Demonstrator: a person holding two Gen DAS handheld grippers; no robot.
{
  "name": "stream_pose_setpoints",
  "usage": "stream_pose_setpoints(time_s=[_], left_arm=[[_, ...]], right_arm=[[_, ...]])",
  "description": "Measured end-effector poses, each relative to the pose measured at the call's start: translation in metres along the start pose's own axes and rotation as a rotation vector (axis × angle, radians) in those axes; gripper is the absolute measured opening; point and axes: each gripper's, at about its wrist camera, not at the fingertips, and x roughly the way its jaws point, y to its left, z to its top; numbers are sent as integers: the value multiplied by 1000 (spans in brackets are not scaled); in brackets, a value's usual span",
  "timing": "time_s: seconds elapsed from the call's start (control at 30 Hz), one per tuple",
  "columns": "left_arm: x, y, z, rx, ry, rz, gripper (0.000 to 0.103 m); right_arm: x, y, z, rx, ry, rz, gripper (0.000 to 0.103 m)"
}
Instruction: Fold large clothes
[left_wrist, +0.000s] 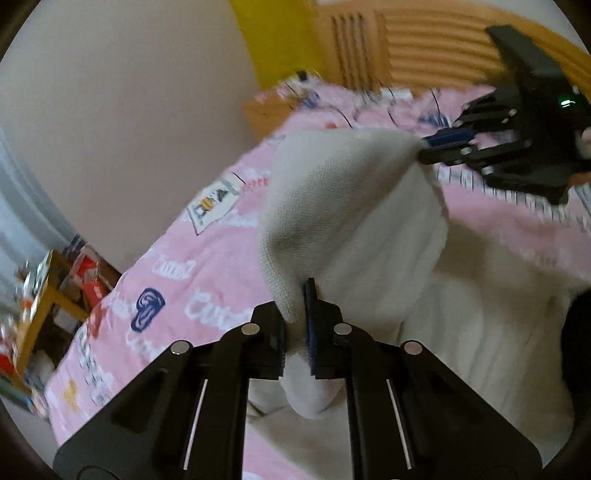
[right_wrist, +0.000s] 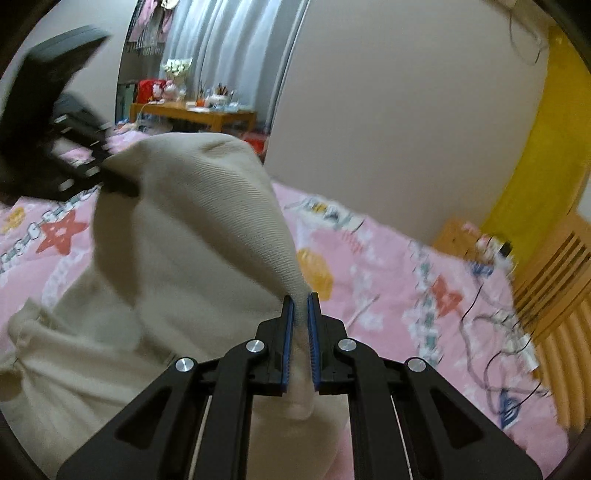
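Note:
A cream knitted garment (left_wrist: 351, 206) hangs lifted above a pink printed bedspread (left_wrist: 177, 280). My left gripper (left_wrist: 295, 295) is shut on one corner of its edge, with a fold of cloth bunched between the pads. At the upper right of the left wrist view my right gripper (left_wrist: 424, 147) is shut on the other corner, and the edge sags between the two. In the right wrist view the garment (right_wrist: 177, 229) rises from my right gripper (right_wrist: 302, 301), shut on it, to my left gripper (right_wrist: 122, 186) at the upper left. The garment's lower part lies on the bed.
A wooden slatted headboard (left_wrist: 424, 40) and a yellow wall strip (left_wrist: 280, 37) stand at the bed's far end. Cables (right_wrist: 498, 339) trail over the bedspread near the headboard. A cluttered wooden table (right_wrist: 192, 110) stands by the curtains. A beige wall (left_wrist: 122, 122) runs along the bed.

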Motion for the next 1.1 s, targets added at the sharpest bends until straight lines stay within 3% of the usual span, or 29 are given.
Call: stream_pose_setpoints(time_s=[0.2, 0.3, 0.33, 0.37, 0.43, 0.53, 0.67, 0.77, 0.8, 0.9, 0.93, 1.0, 1.07, 1.1], left_arm=[[-7, -54, -52, -111, -130, 186, 8], [4, -76, -71, -141, -142, 219, 8], [7, -80, -76, -158, -140, 213, 8], [11, -84, -80, -165, -133, 213, 8], [13, -87, -80, -161, -146, 219, 8], [9, -89, -78, -102, -161, 227, 8], [5, -96, -79, 47, -148, 196, 8], [-2, -104, -90, 115, -121, 131, 12], [-5, -108, -95, 131, -100, 110, 18], [-16, -117, -108, 139, -86, 90, 72], [-21, -119, -111, 128, -75, 83, 73], [-29, -119, -114, 54, -33, 61, 73], [-36, -106, -115, -143, 17, 4, 76], [-35, -97, -116, -276, 56, -27, 85]], right_arm=[[6, 27, -24, -74, 42, 1, 8], [10, 42, -52, -104, 104, 31, 12], [14, 43, -62, -77, 161, 70, 27], [15, 42, -68, -49, 189, 84, 49], [11, 31, -80, 98, 221, 126, 55], [14, 17, -90, 283, 292, 188, 43], [27, -12, -109, 687, 426, 408, 42], [25, -27, -131, 960, 494, 541, 43], [23, -29, -137, 1007, 511, 562, 43], [20, -30, -154, 1145, 567, 637, 52], [21, -31, -161, 1230, 587, 675, 59], [22, -31, -173, 1359, 625, 724, 61], [25, -26, -177, 1415, 677, 740, 63], [26, -23, -175, 1395, 692, 718, 64]])
